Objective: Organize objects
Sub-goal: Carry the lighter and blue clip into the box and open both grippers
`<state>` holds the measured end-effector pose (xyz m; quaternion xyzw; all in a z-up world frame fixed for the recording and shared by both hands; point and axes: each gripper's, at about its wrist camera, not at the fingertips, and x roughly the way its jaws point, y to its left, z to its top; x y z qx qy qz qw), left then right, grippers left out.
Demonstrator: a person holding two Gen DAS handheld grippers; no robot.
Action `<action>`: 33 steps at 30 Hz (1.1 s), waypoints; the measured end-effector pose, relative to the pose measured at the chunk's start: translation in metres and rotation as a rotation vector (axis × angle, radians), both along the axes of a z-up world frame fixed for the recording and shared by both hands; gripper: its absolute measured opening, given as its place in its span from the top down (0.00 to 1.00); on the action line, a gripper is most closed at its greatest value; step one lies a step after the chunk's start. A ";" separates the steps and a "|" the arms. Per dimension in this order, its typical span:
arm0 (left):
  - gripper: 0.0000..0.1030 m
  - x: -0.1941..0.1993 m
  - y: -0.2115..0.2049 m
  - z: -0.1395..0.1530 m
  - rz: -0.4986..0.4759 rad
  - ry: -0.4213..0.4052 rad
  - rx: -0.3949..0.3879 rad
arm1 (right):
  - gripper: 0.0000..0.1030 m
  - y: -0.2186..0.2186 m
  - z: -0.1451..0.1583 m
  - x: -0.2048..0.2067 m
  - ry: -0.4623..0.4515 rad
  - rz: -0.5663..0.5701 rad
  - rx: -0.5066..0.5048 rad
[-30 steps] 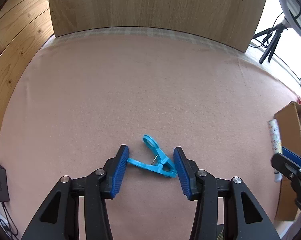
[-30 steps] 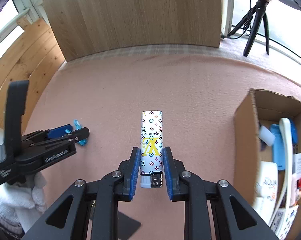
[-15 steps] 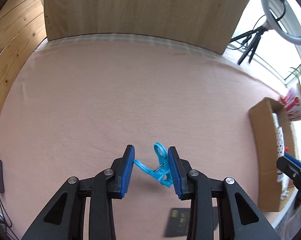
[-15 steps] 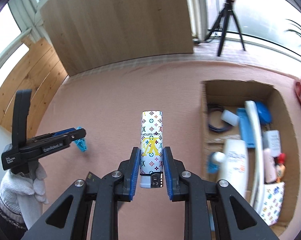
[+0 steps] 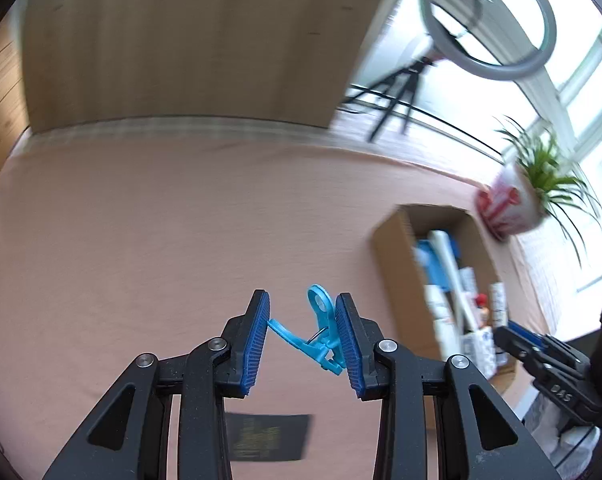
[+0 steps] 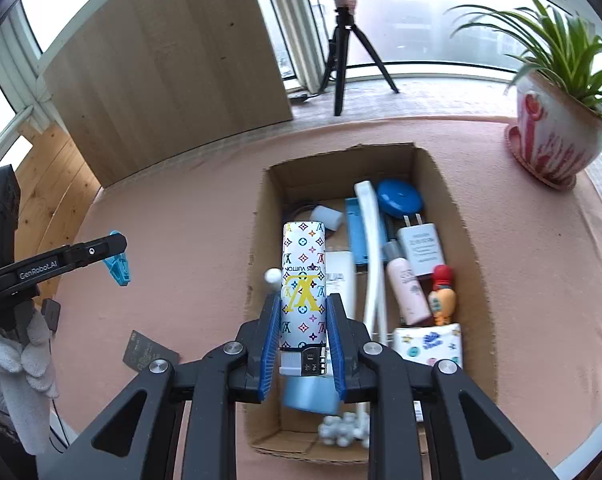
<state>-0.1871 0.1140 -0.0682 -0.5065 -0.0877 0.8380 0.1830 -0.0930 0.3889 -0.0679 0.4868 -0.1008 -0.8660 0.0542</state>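
Observation:
A blue plastic clothes peg hangs above the pink cloth, with my left gripper shut across its two handles. The right wrist view shows that left gripper at the left with the peg in it. My right gripper is shut on a white lighter with a coloured monogram print. The lighter points forward and is held over the left part of an open cardboard box. In the left wrist view the box lies to the right and my right gripper shows at the edge.
The box holds several items: a charger plug, tubes, a blue disc, a tissue pack. A potted plant stands right of it, a tripod and a wooden board behind. A black card lies on the cloth. A gloved hand holds the left tool.
The left gripper closed on the peg and lifted it off the cloth, swinging right. The right gripper carried the lighter rightwards until it came over the box.

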 end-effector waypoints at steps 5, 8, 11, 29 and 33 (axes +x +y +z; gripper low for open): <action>0.64 0.004 0.054 0.011 -0.090 0.010 0.024 | 0.80 0.017 -0.003 0.001 -0.012 -0.015 -0.006; 0.64 0.012 0.085 0.011 -0.147 0.005 0.030 | 0.80 0.021 -0.005 0.003 -0.015 -0.007 -0.005; 0.64 0.020 0.108 0.008 -0.193 -0.008 0.029 | 0.80 0.024 -0.007 0.004 -0.017 0.001 -0.002; 0.59 0.029 0.151 -0.017 -0.263 -0.065 -0.046 | 0.79 0.029 -0.023 0.000 -0.049 0.036 -0.029; 0.48 0.028 0.146 -0.016 -0.249 -0.067 -0.035 | 0.76 0.031 -0.020 0.002 -0.047 0.029 -0.038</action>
